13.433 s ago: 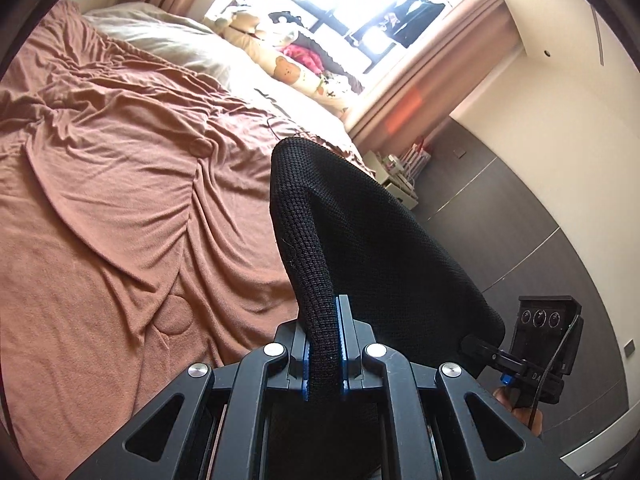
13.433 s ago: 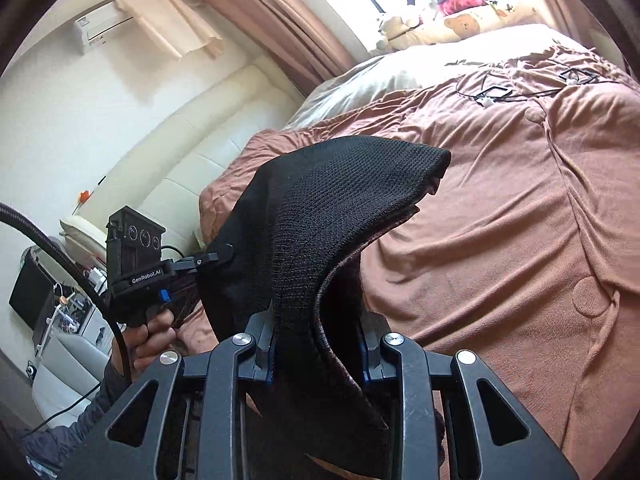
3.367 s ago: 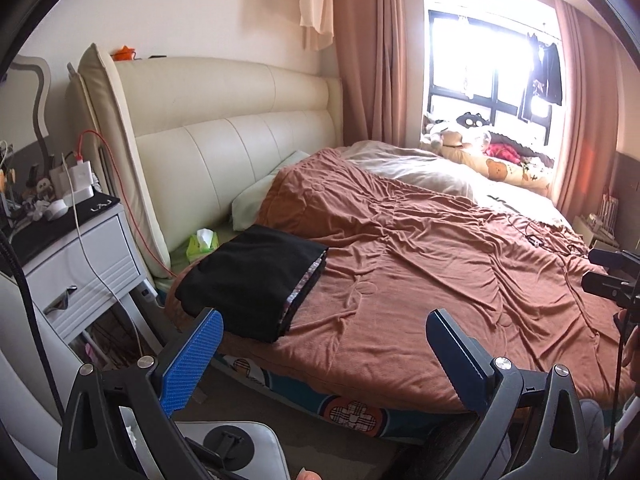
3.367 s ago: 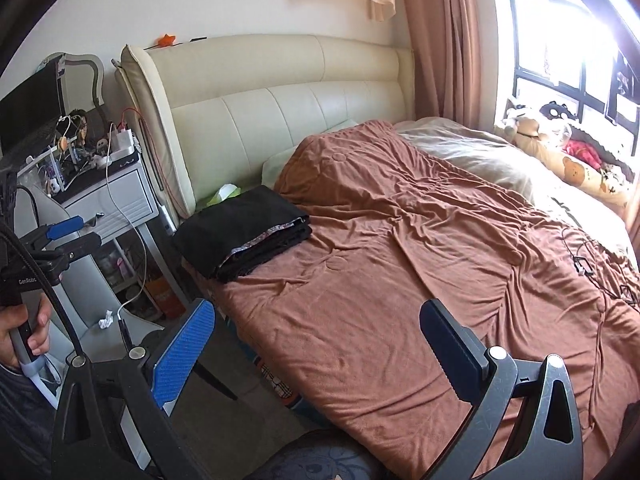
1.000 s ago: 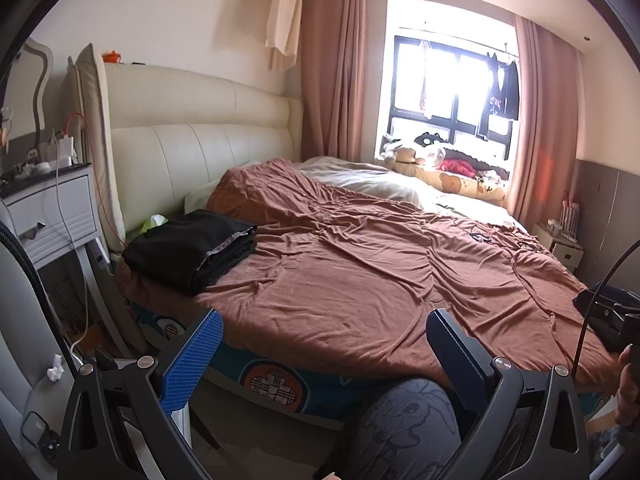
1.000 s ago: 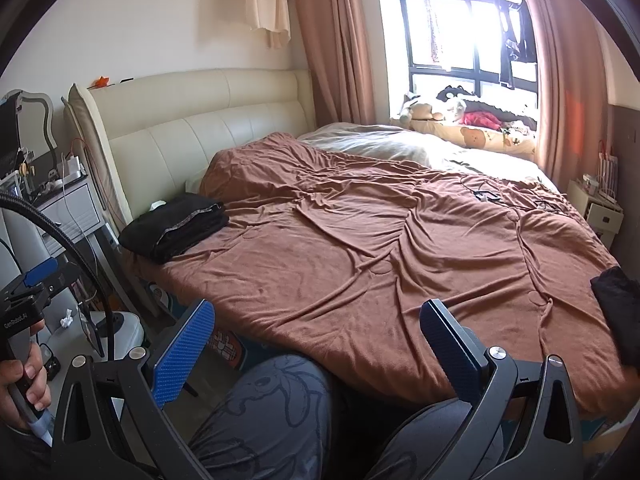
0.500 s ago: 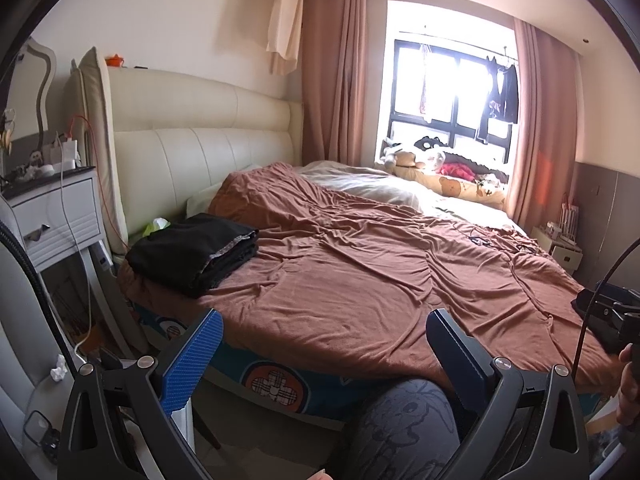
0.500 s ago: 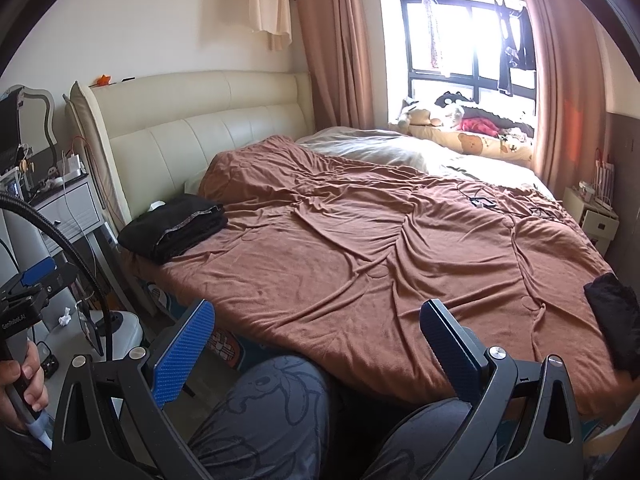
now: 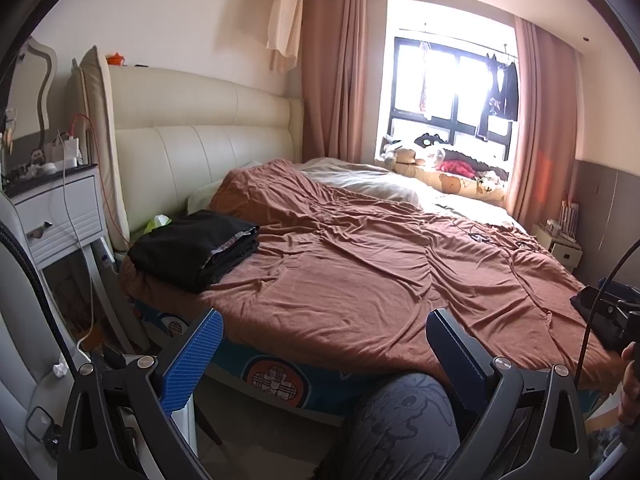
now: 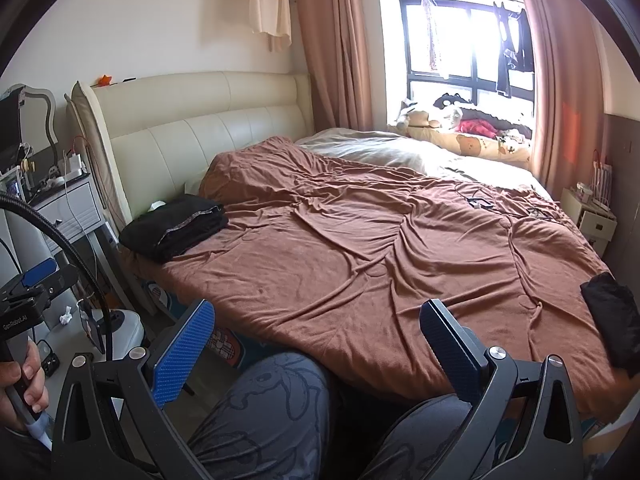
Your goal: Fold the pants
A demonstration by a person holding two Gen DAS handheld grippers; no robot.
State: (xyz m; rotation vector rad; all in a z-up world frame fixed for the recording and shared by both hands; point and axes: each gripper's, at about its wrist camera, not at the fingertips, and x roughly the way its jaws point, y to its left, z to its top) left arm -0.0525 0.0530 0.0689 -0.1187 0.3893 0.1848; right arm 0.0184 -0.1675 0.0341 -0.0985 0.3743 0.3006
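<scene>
Folded pants (image 9: 194, 249): black knit cloth in a flat, squarish stack with a pale speckled band along one layered edge; it lies on the bed's near corner by the headboard, its outer side close to the mattress edge.
Second dark garment (image 10: 612, 322): black, crumpled, unfolded, at the foot-end corner of the bed near the edge, well apart from the folded stack.
Bedspread (image 9: 380, 272): soft brown fabric, rumpled into long creases with round quilted dimples; the wide middle of it lies bare between the two garments.
Headboard (image 9: 208, 136): cream, padded, smooth panels with vertical seams.
Nightstand (image 9: 56, 208): white, ribbed drawer front, cluttered top, cables hanging down; just beside the bed corner that carries the folded stack.
Window side (image 10: 464, 36): bright panes, pink curtains, plush toys on the sill past the bed's far edge.
Left gripper (image 9: 324, 344): fingers spread wide, blue textured pad on one; holds nothing, touches nothing, hovering short of the bed's near edge.
Right gripper (image 10: 316, 332): fingers spread wide, empty, above the person's patterned grey trouser legs (image 10: 272, 412).
Hands: one grips the left gripper's handle (image 10: 24, 372), another shows at the right rim (image 9: 630, 384).
</scene>
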